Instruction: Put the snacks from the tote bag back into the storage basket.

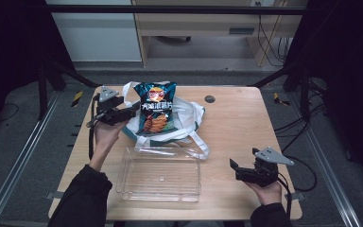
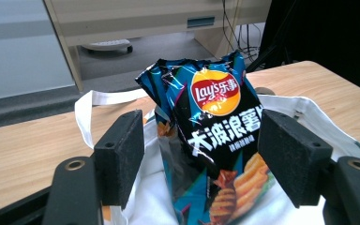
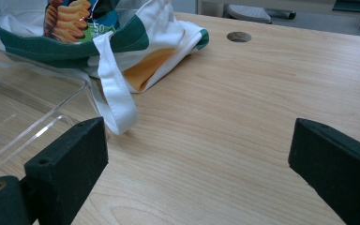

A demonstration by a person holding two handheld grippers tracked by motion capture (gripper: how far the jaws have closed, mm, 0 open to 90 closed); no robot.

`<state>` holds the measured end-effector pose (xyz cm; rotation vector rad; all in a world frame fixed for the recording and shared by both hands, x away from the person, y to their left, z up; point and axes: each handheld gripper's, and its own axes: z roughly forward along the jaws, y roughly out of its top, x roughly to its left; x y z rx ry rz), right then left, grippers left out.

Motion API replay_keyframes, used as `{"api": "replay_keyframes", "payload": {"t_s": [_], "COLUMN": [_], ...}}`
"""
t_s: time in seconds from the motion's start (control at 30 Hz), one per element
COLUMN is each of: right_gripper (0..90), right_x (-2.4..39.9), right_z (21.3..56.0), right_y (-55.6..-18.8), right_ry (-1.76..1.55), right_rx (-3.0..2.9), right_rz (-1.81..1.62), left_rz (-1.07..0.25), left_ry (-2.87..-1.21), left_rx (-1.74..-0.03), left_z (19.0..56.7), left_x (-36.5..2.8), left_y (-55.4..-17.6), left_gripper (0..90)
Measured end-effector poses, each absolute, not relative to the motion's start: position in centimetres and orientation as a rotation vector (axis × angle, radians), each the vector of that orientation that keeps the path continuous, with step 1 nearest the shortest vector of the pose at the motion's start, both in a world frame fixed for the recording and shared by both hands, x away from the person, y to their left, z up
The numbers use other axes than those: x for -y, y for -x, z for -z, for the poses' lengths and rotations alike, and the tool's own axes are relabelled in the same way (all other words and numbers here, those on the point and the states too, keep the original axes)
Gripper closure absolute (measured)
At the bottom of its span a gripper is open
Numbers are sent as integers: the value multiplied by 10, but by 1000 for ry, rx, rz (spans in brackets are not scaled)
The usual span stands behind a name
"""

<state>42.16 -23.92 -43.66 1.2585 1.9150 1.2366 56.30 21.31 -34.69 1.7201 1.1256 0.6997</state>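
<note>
Lying on a white cloth bag (image 1: 184, 113), the chip bag (image 1: 155, 109) sat just ahead of the left tool (image 1: 133, 108), whose jaws stood apart, gripping nothing. A clear tray (image 1: 159, 175) lay between both tools. Well apart, the right tool (image 1: 233, 166) gaped empty above the table (image 1: 236, 118).

A round dark grommet hole (image 1: 210, 99) sits in the light wooden desk (image 1: 246, 123) near its far edge. Beyond the desk, black cables (image 1: 269, 38) hang beside a pale wooden cabinet (image 1: 194, 21) on the grey floor (image 1: 23, 142).
</note>
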Motion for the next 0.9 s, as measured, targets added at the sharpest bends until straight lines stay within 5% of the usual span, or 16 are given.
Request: {"api": "replay_keyframes", "payload": {"t_s": [0.63, 0.9], "right_gripper": [52, 52], "right_x": [236, 235], "right_z": [437, 438], "right_y": [-422, -423], "right_ry": [-1246, -1242], "right_rx": [-1933, -1935], "right_rz": [-1228, -1226], "left_rz": [-742, -697], "left_ry": [-1790, -1808], "left_rx": [-1192, -1244], "left_z": [379, 391], "left_x": [-190, -190], "left_y": [-606, -617], "left_gripper": [474, 615]}}
